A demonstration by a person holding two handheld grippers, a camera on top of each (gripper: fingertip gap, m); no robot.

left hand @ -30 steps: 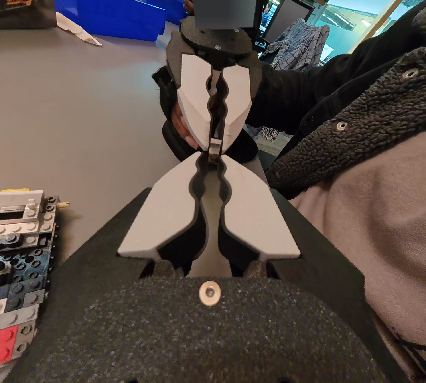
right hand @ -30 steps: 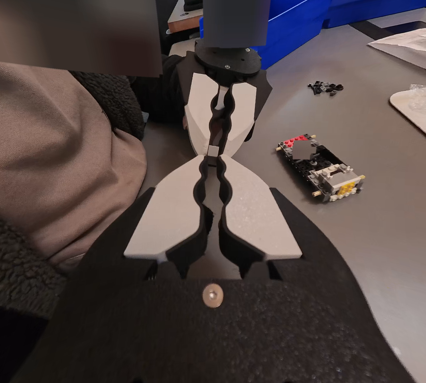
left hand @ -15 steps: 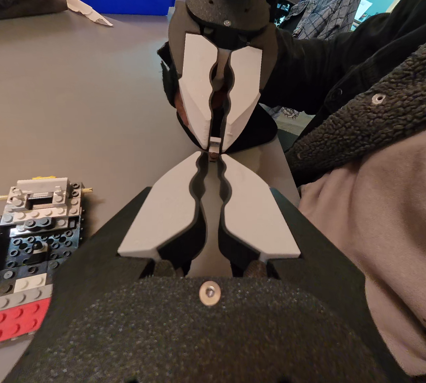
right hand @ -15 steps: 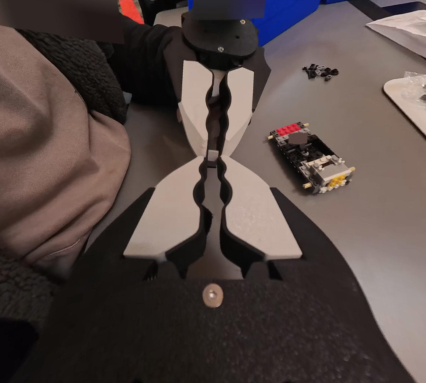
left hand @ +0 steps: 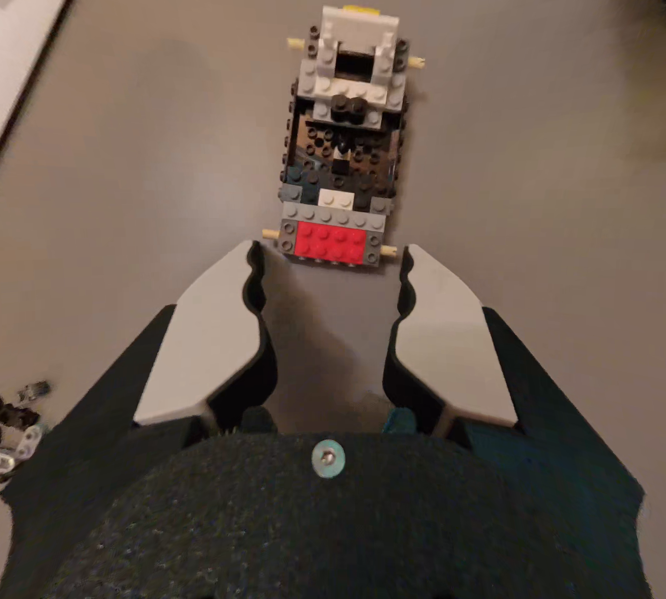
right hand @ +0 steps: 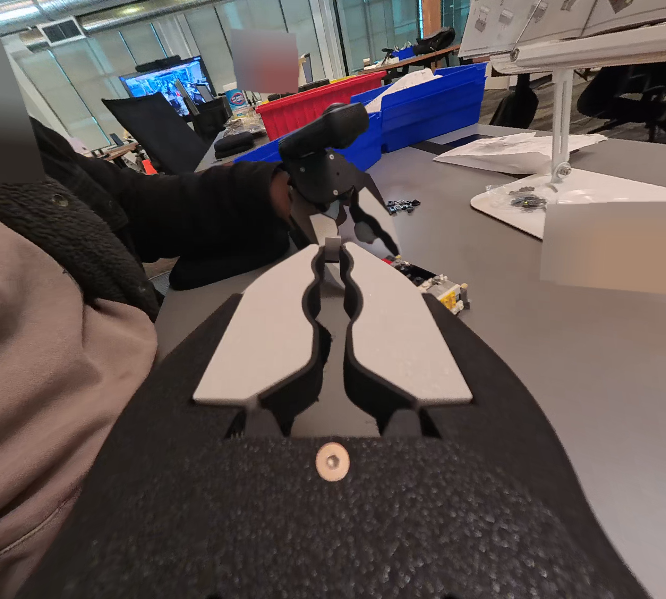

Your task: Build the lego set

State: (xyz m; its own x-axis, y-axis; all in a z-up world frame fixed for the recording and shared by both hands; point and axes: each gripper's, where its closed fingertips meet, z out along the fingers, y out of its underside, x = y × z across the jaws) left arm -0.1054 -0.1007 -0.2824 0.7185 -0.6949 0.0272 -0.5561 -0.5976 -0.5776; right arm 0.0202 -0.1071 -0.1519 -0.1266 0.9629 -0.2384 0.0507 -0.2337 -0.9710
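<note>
The partly built Lego car lies on the grey table, its red plate end nearest me. My left gripper is open and empty, its fingertips just short of the red end, one on each side. In the right wrist view my right gripper is shut on a small grey Lego piece held above the table. Beyond it the left gripper points down at the car, whose yellow end shows.
Loose small Lego parts lie at the left. An instruction booklet stand with a white base holds more parts at the right. Blue bins and a red bin stand at the back. A person's sleeve is at the left. One gripper's finger ends stand about 20 centimetres off the other's.
My left gripper let go of the small piece, opened wide and swung down over the car. The right gripper keeps the grey piece and tilted up to face the room.
</note>
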